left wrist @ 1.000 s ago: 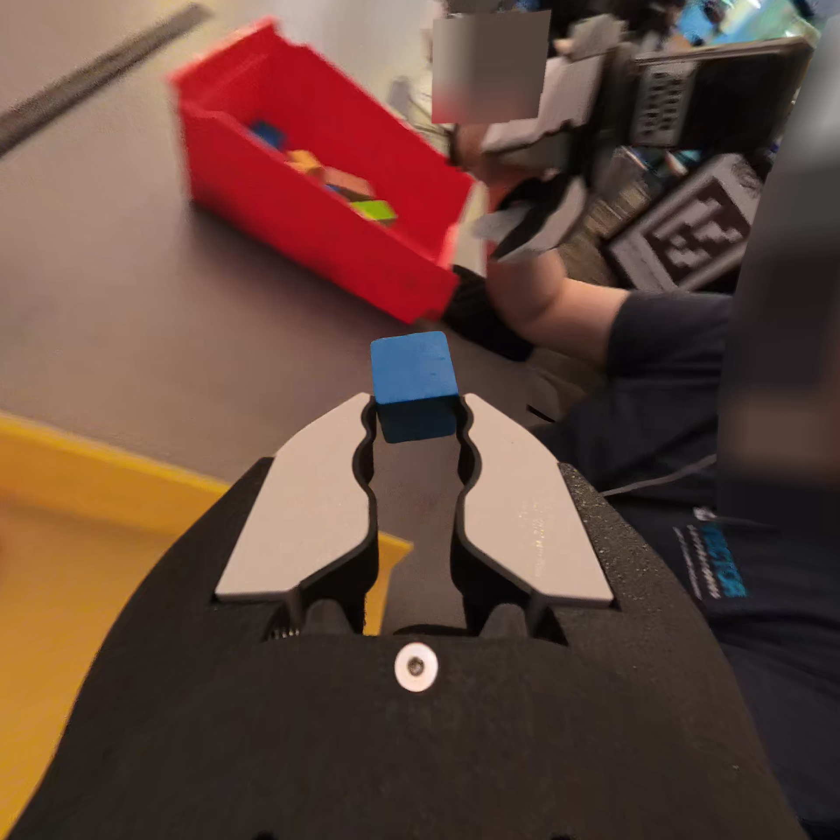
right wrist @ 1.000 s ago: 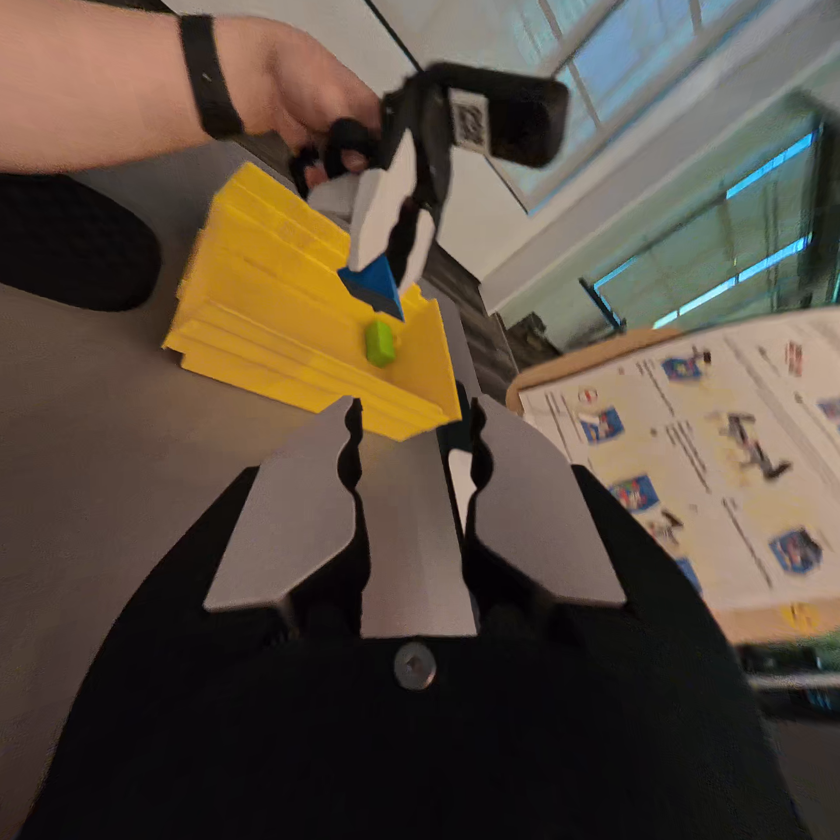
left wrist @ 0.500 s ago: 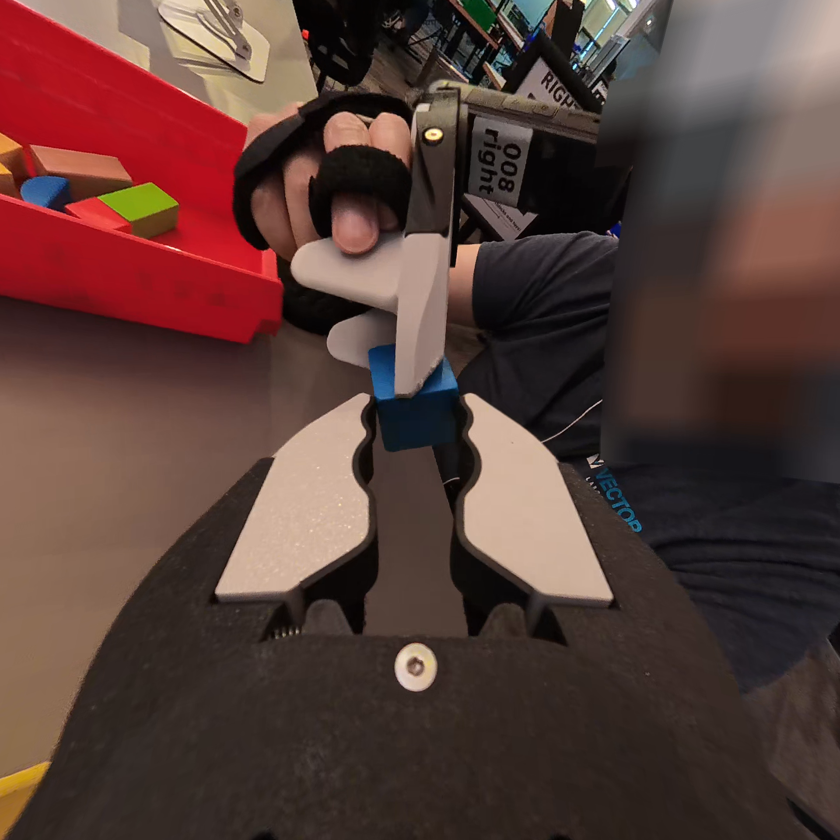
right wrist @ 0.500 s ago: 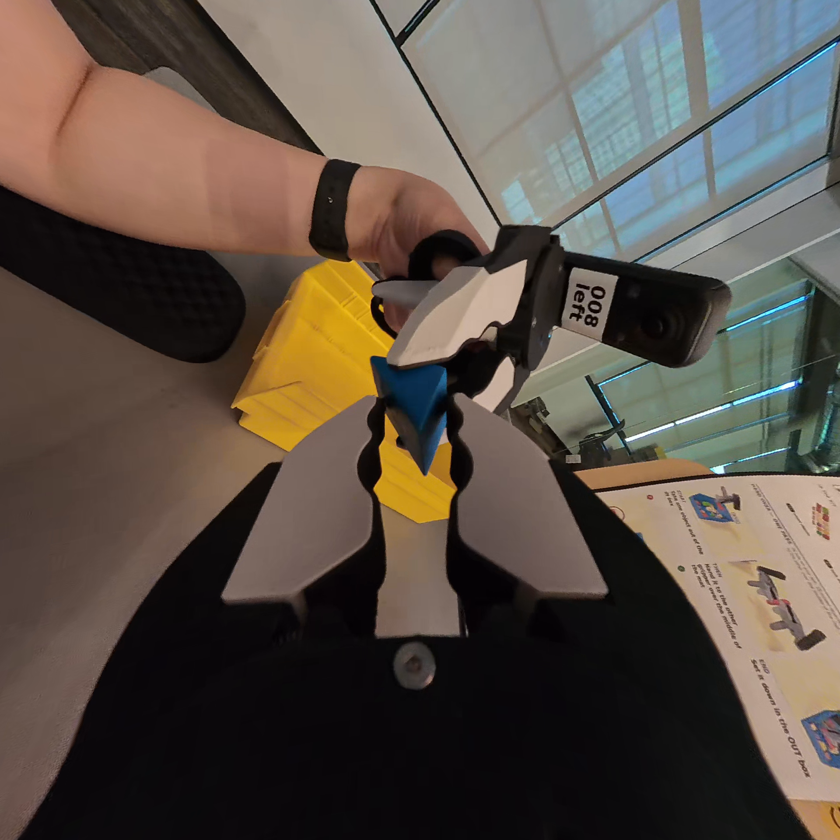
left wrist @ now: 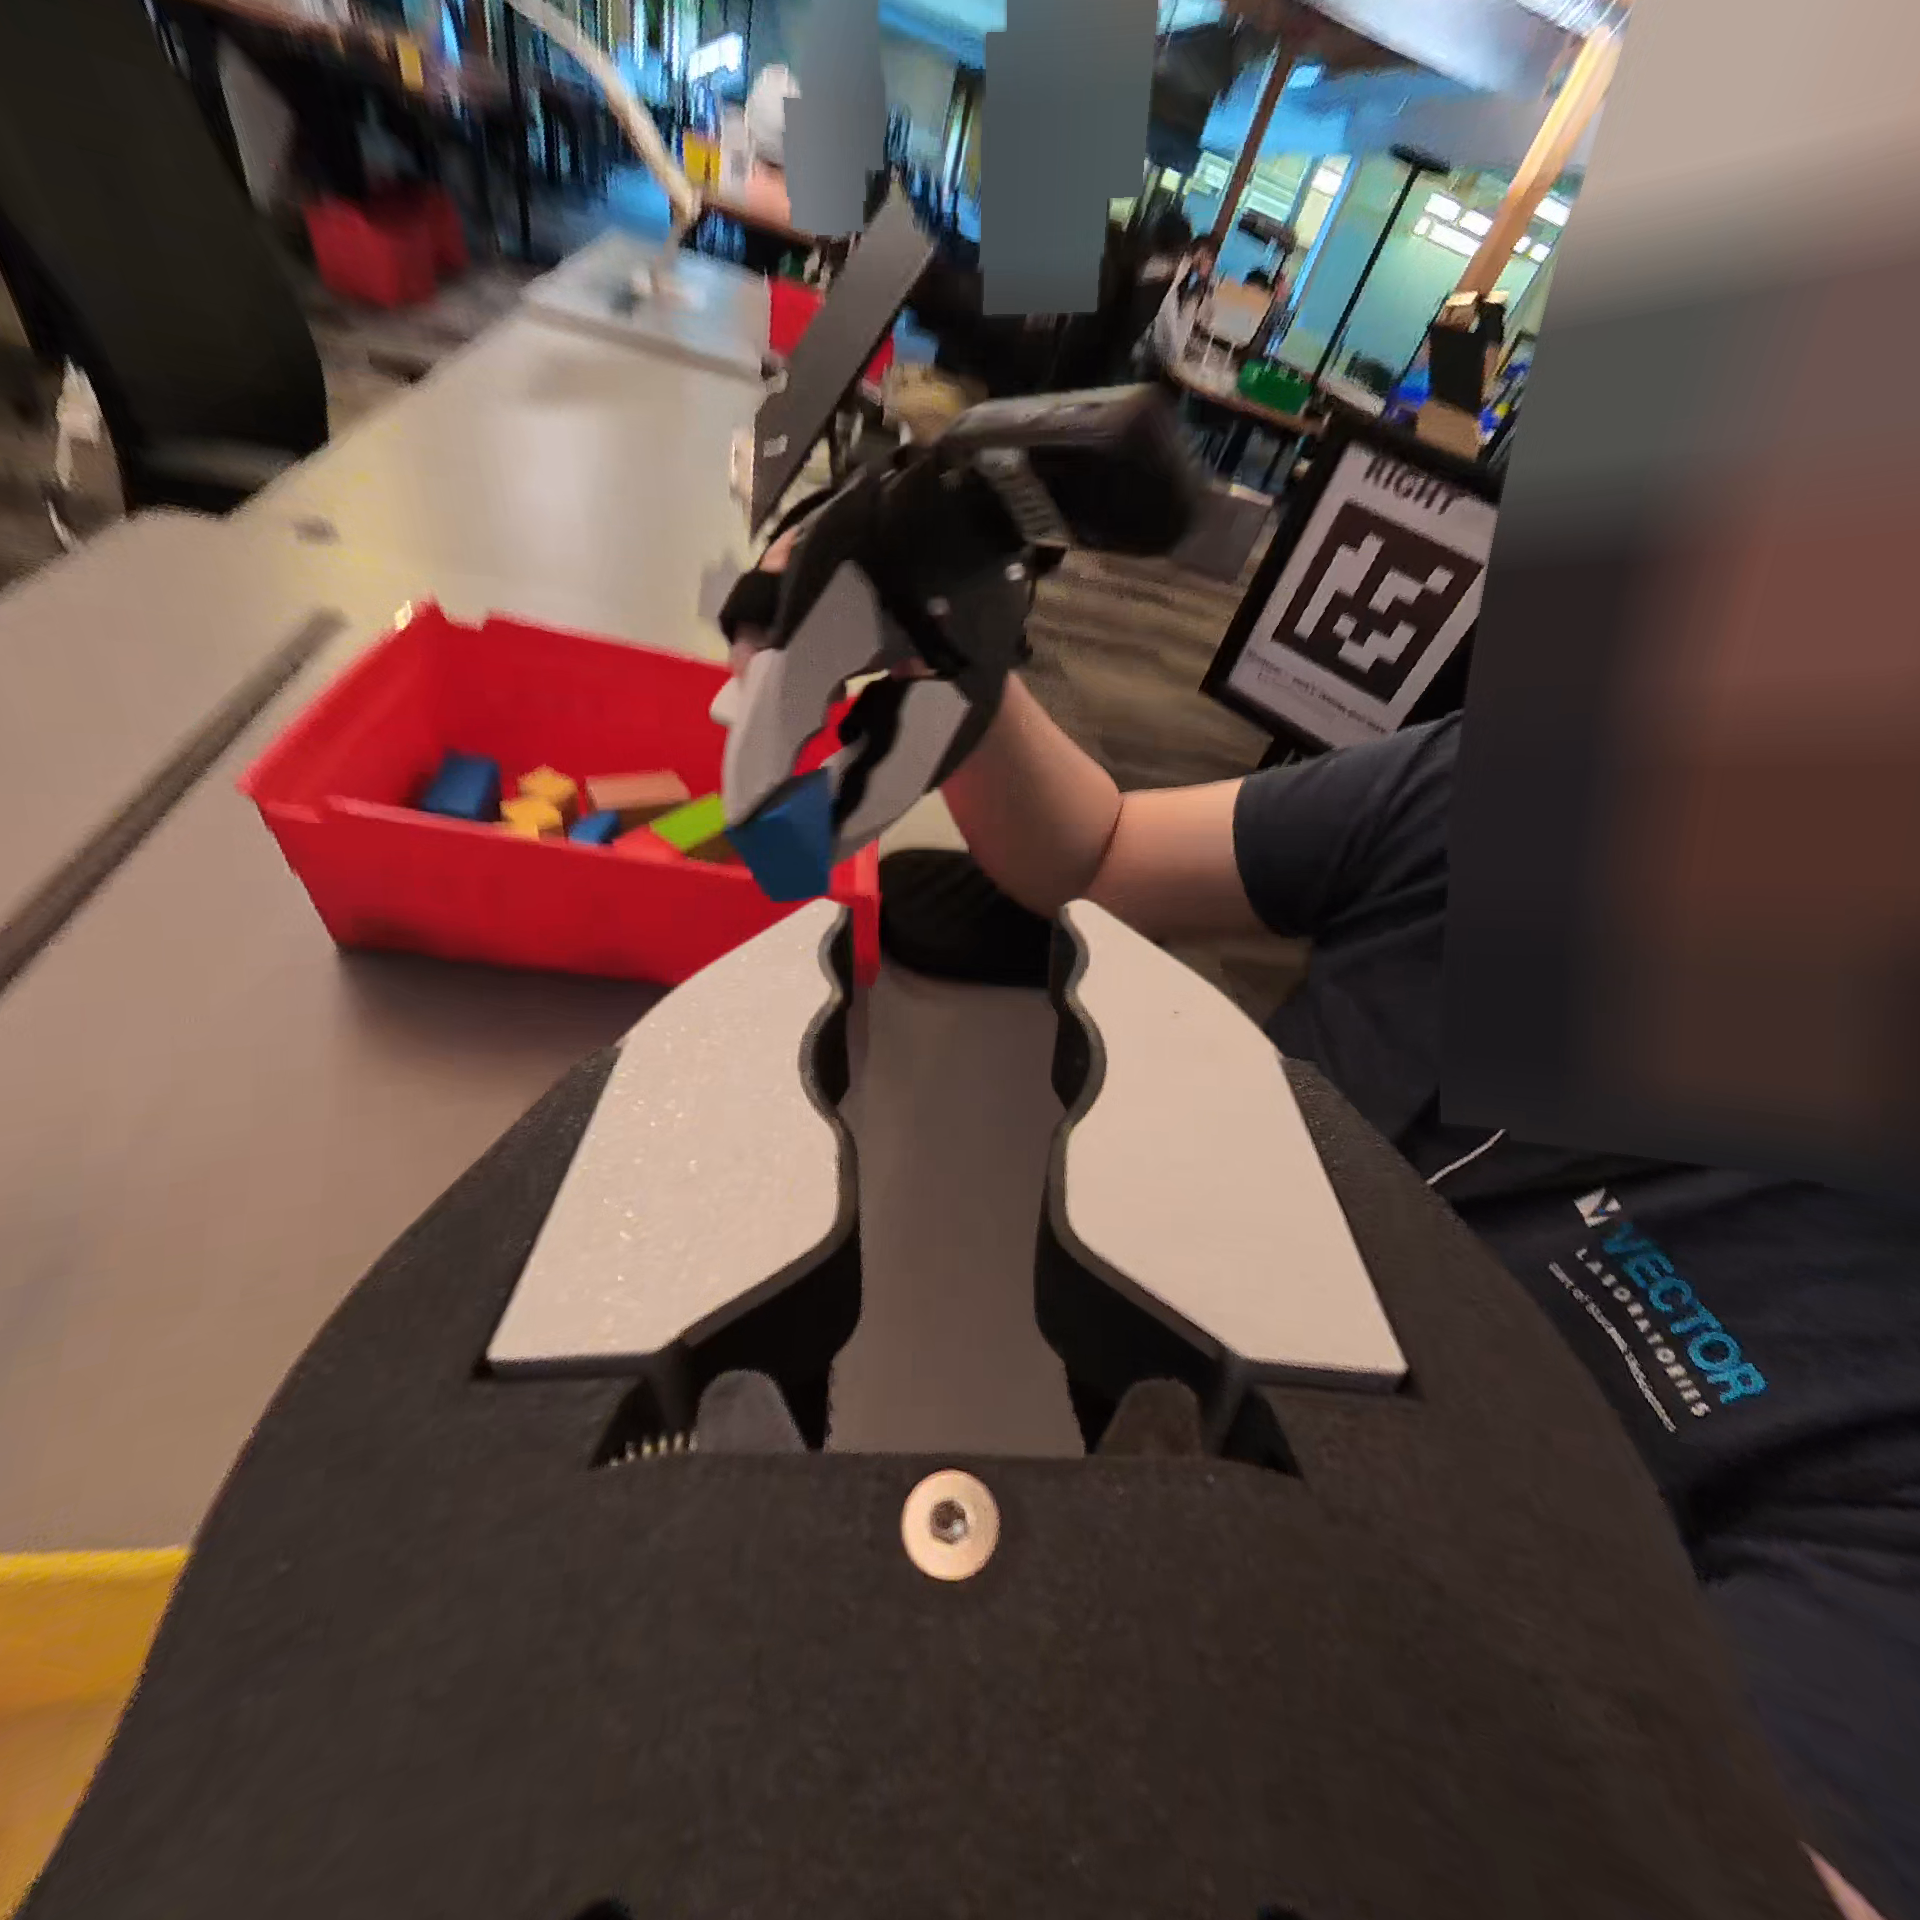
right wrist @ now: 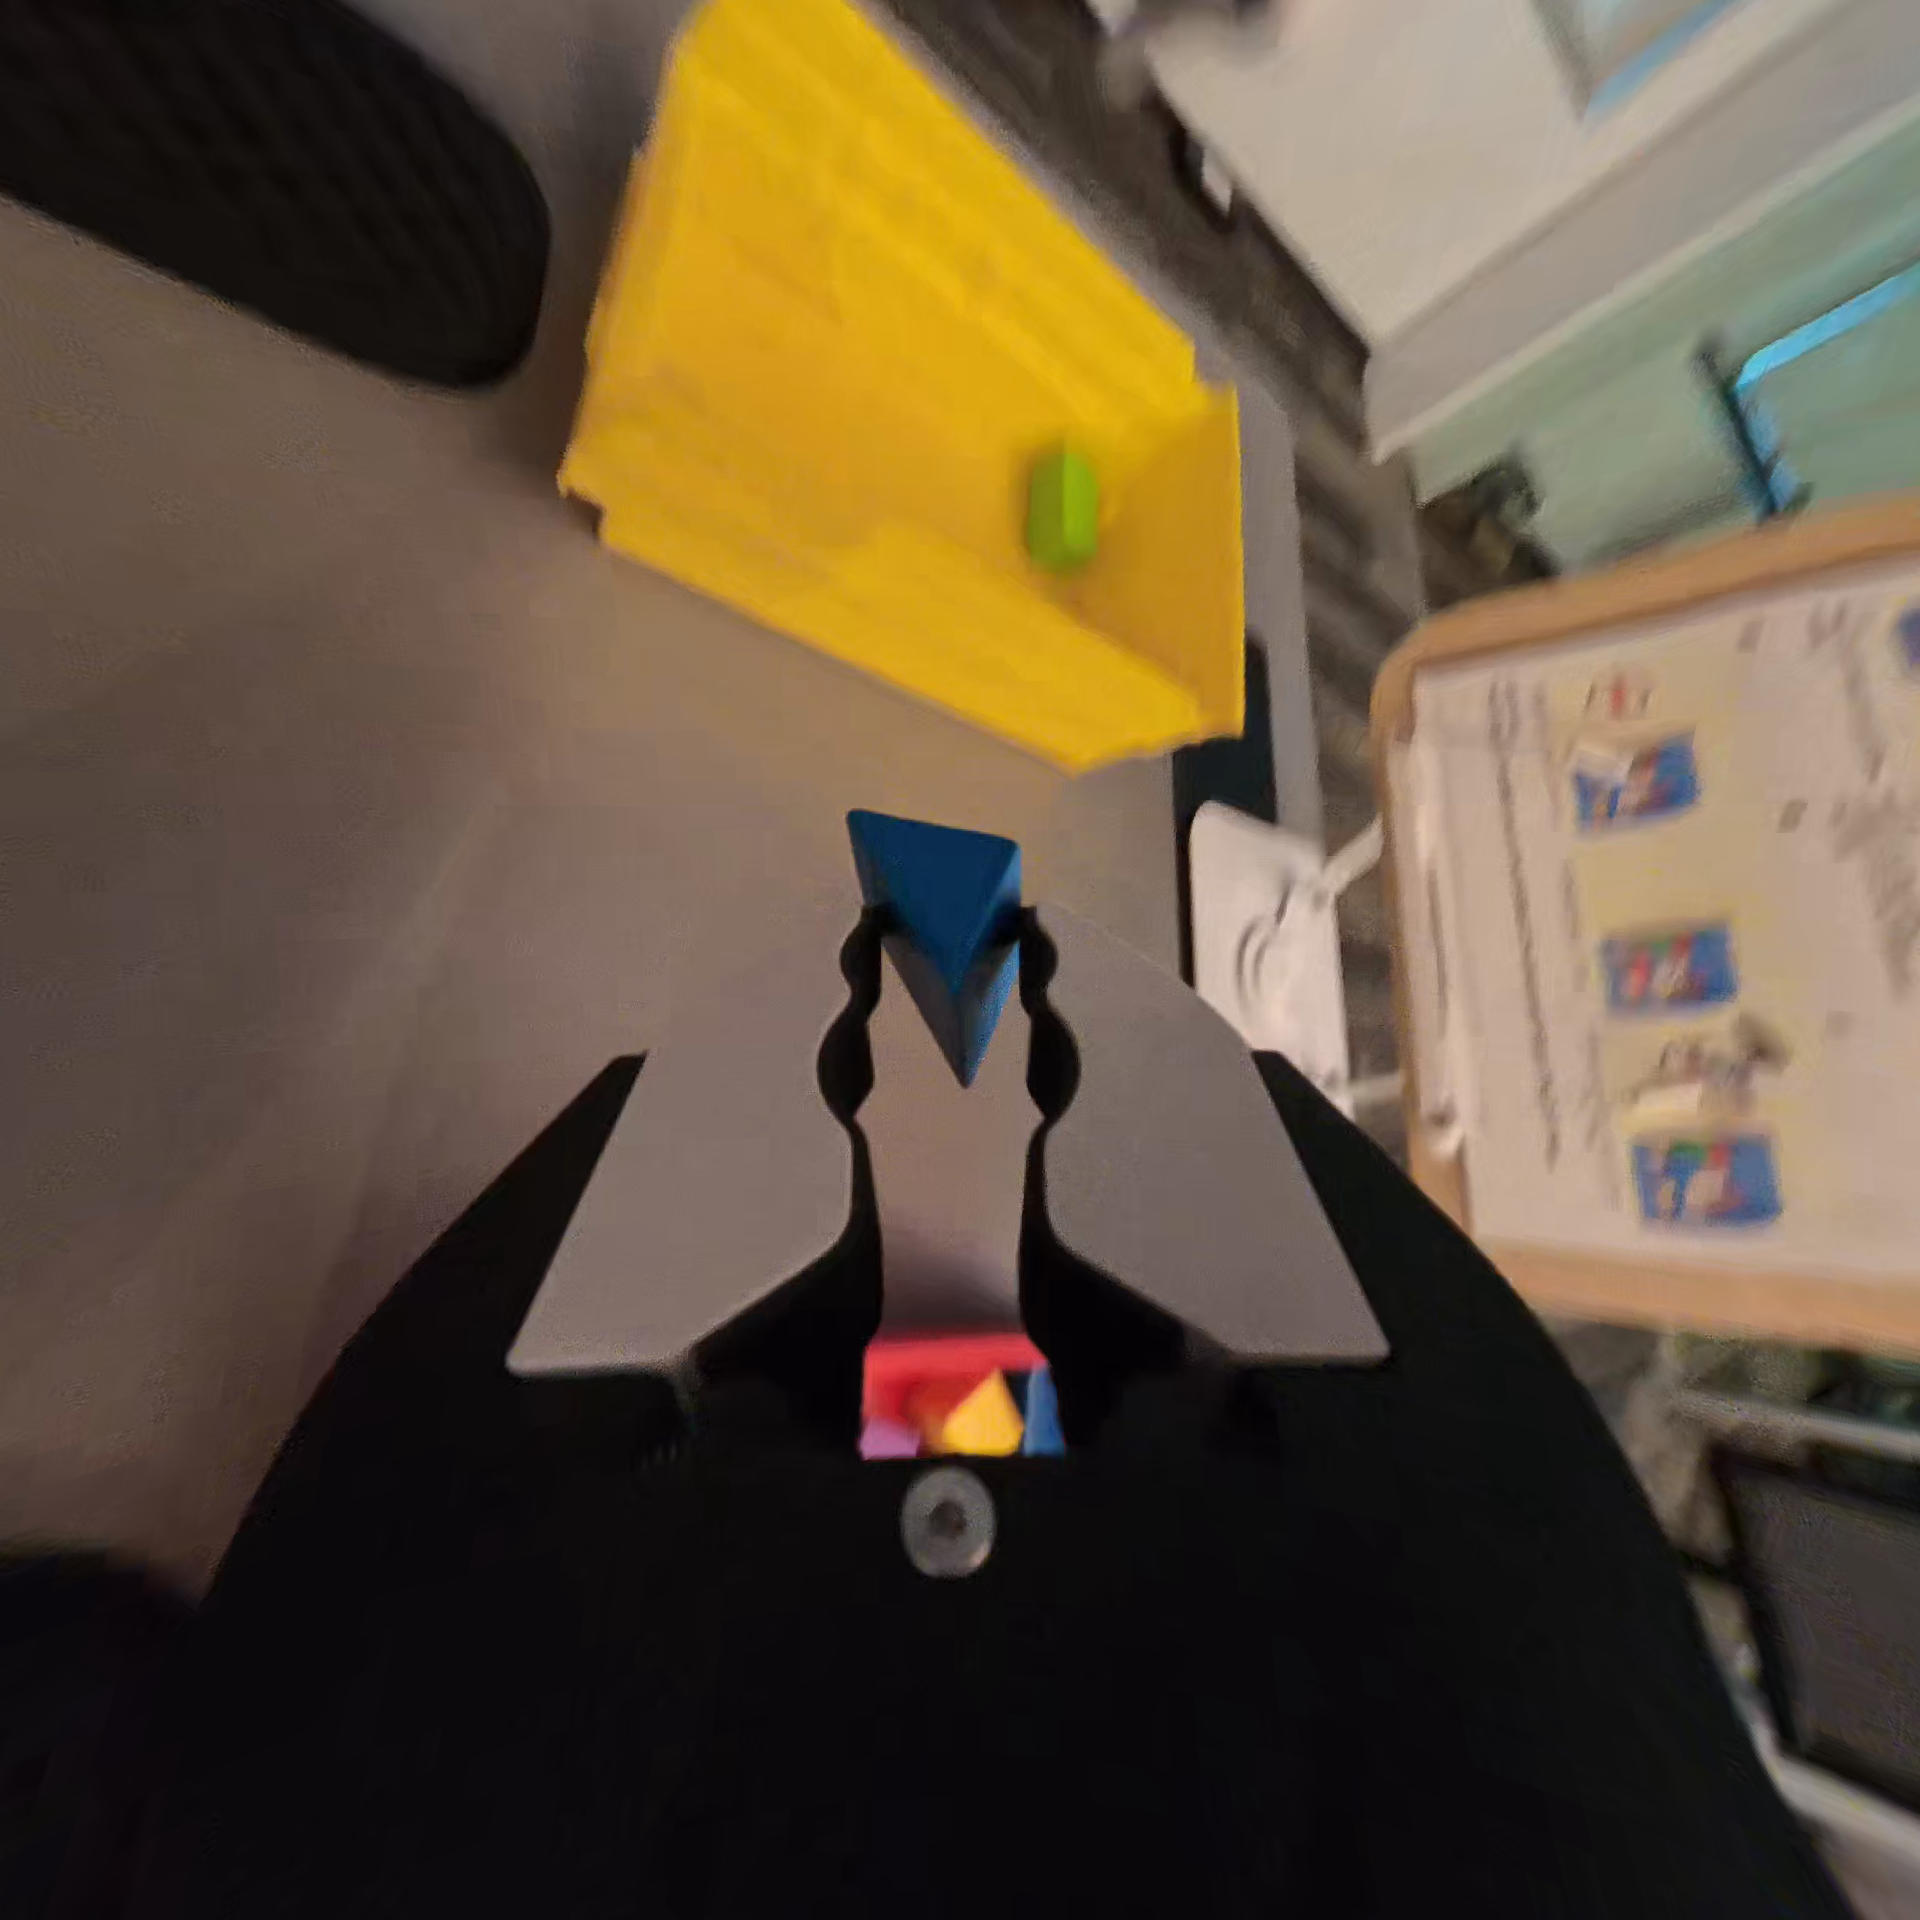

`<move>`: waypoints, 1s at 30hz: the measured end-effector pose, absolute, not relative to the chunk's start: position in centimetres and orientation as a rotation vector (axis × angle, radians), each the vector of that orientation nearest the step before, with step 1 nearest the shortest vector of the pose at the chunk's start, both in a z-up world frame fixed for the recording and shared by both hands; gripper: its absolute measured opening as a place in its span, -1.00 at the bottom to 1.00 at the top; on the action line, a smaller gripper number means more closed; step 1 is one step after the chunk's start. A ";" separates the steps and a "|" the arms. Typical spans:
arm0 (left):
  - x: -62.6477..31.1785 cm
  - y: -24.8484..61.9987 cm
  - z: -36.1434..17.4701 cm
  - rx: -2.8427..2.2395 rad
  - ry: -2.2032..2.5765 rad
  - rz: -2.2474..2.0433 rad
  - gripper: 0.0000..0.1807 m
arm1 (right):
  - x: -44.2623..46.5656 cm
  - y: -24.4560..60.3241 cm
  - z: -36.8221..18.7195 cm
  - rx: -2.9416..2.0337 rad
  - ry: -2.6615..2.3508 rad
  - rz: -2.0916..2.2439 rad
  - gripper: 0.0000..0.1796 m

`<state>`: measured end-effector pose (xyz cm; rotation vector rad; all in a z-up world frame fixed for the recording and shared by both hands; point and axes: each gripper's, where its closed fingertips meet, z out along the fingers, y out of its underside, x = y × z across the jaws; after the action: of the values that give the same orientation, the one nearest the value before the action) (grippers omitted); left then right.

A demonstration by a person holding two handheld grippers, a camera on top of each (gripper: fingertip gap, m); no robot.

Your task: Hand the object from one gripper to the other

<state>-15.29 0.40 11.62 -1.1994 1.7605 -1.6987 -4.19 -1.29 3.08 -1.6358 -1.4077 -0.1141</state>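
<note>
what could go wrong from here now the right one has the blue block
1. The right hand-held gripper pinches the blue block corner-on, only at its fingertips, so it could twist or slip out.
2. It hangs above bare table, short of the yellow bin; a drop here would miss it.
3. The left hand-held gripper is open and empty, too far away to catch it.

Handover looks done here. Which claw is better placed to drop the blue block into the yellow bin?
Right. The right claw is shut on the blue block and faces the yellow bin, which lies just ahead. The left claw is open and empty, facing the red bin.
</note>
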 end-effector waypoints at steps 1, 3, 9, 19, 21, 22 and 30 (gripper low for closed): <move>-15.6 0.3 12.2 -1.156 1.738 -1.710 -0.61 | -2.1 -1.8 2.6 -1.715 -1.385 -0.082 -0.71; -15.8 0.2 12.7 -1.102 1.711 -1.710 -0.60 | 2.0 -2.8 1.1 -1.875 -1.332 -0.015 -0.71; -15.6 -0.4 13.4 -1.036 1.695 -1.727 -0.60 | 14.9 -2.9 -4.4 -2.348 -0.951 -0.165 -0.70; -15.5 -0.5 13.8 -1.007 1.673 -1.647 -0.62 | 14.7 -7.9 -10.2 -2.638 -0.990 0.268 -0.70; -15.4 -0.7 13.6 -1.008 1.688 -1.648 -0.62 | 12.8 -7.5 -11.0 -2.563 -1.143 0.342 -0.70; -15.4 -0.8 13.5 -1.008 1.696 -1.646 -0.62 | 12.0 -7.1 -11.4 -2.529 -1.186 0.376 -0.70; -15.6 -1.3 13.1 -1.010 1.743 -1.607 -0.62 | 8.9 -6.3 -12.8 -2.442 -1.284 0.578 -0.69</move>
<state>-15.59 -1.33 13.07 -1.0100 1.7429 -1.6070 8.90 -6.30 -12.79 -2.4421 -1.2845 0.5780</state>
